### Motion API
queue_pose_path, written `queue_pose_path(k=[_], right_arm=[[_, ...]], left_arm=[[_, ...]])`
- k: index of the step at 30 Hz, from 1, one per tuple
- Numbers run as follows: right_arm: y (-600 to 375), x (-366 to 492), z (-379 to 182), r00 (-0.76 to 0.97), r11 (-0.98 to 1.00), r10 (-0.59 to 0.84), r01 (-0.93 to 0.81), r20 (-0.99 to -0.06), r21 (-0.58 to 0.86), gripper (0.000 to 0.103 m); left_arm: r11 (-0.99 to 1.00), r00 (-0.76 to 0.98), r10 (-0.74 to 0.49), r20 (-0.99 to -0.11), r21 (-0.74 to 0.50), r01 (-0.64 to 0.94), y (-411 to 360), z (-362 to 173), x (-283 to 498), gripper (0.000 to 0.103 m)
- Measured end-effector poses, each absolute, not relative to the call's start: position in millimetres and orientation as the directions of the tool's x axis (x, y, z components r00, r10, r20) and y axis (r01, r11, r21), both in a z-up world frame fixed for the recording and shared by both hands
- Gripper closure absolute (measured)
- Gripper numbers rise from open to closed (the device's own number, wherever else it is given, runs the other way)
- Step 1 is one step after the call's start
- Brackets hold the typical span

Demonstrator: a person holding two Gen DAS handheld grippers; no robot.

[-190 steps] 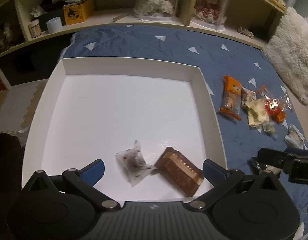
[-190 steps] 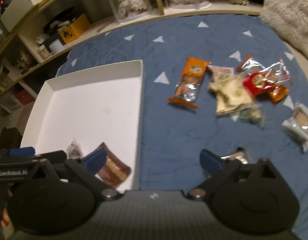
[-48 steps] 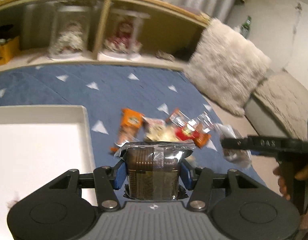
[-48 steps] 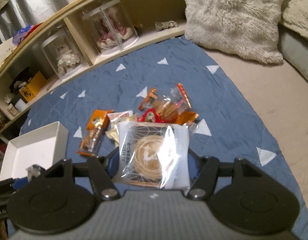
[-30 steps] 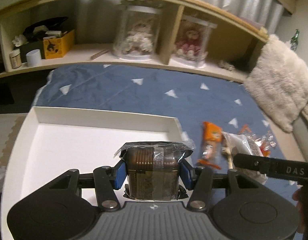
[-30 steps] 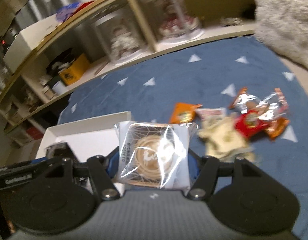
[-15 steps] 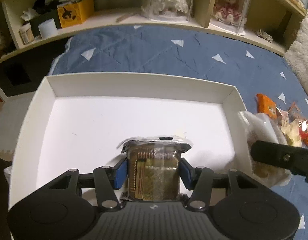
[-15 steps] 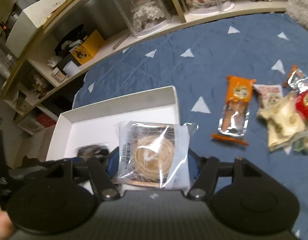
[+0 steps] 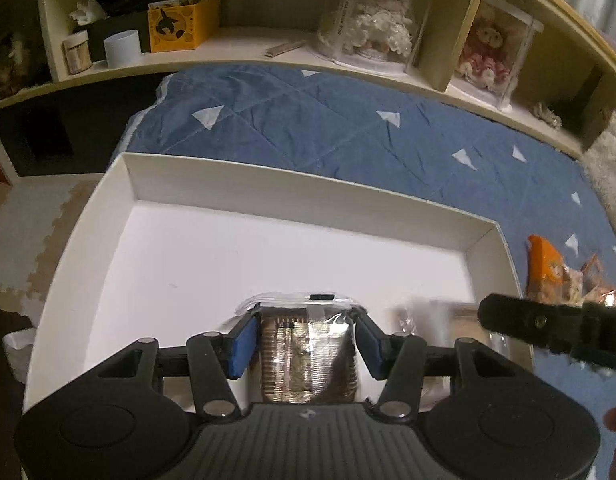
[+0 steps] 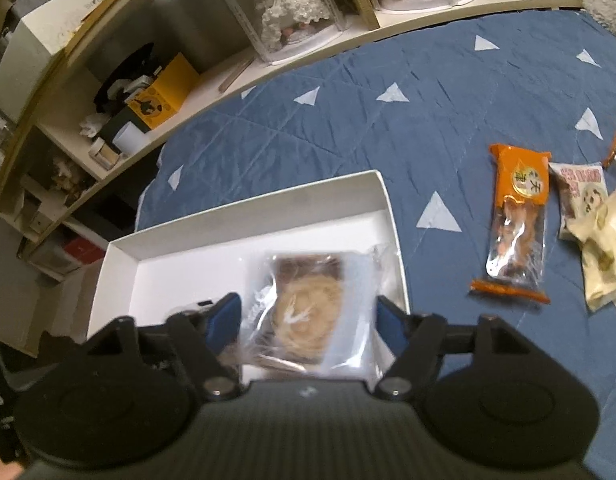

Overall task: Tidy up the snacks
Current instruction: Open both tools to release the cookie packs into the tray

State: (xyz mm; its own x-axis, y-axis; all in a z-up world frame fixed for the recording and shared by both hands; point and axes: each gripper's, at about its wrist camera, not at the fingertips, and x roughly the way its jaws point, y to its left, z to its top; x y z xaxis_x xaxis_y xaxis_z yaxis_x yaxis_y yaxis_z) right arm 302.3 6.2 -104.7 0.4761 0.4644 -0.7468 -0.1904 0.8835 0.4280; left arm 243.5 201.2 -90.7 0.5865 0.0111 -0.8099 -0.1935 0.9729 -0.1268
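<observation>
Over the white box: that's where I've got both grippers parked right now, each pointing down into it.

Left gripper (image 9: 308,338): blue pads clamped on the sides of a clear-wrapped stack of brown biscuits (image 9: 308,354) — narrow gap, the pack fills it completely. It sits low over the near part of the box floor; I can't tell whether the pack touches the floor.

Right gripper (image 10: 309,322): jaws have just been opening. The round cookie in a clear bag (image 10: 309,310) lies between them, blurred, and the pads look clear of the wrapper on both sides — so I'd say it's let go, with the cookie over the right-hand end of the box.

White box (image 10: 244,216): shallow cardboard tray with low walls, resting on the blue quilt (image 10: 447,92), the one with white triangles. From the left wrist view the far wall (image 9: 292,196) is clean and most of the floor is bare.

Leftover snacks: on the quilt to the right of the box, well apart from it. Orange packet (image 10: 517,220) nearest, then a pale printed packet (image 10: 579,196) just beside it and a cream-coloured bag (image 10: 605,248) overlapping that one.

Background: wooden shelf (image 9: 244,50) along the far edge of the quilt, with a yellow box (image 9: 184,24) and dolls in clear cases (image 9: 371,20).
</observation>
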Motion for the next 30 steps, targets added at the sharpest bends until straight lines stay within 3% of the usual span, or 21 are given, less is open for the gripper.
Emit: queue_pose_path(k=[7,14,19,30], right_arm=[[-1,297,-102,0.467,0.882,0.470,-0.217,-0.749,0.418,0.025],[-10,288,-101,0.452,0.882,0.472,-0.238,-0.757,0.408,0.026],[-14,281,-101,0.447,0.883,0.470,-0.251,-0.761,0.397,0.026],[-25,265,-99,0.456,0.887,0.460,-0.274,-0.762,0.371,0.023]], left_arm=[[0.970,0.611,-0.057,-0.789,-0.189,-0.154,188,-92,248,0.051],[0.978,0.606,-0.001,-0.796,-0.126,-0.164,178,-84,242,0.048],[0.977,0.615,0.035,-0.788,-0.101,-0.185,179,-70,230,0.024],[0.982,0.618,0.052,-0.785,-0.071,-0.173,178,-55,198,0.013]])
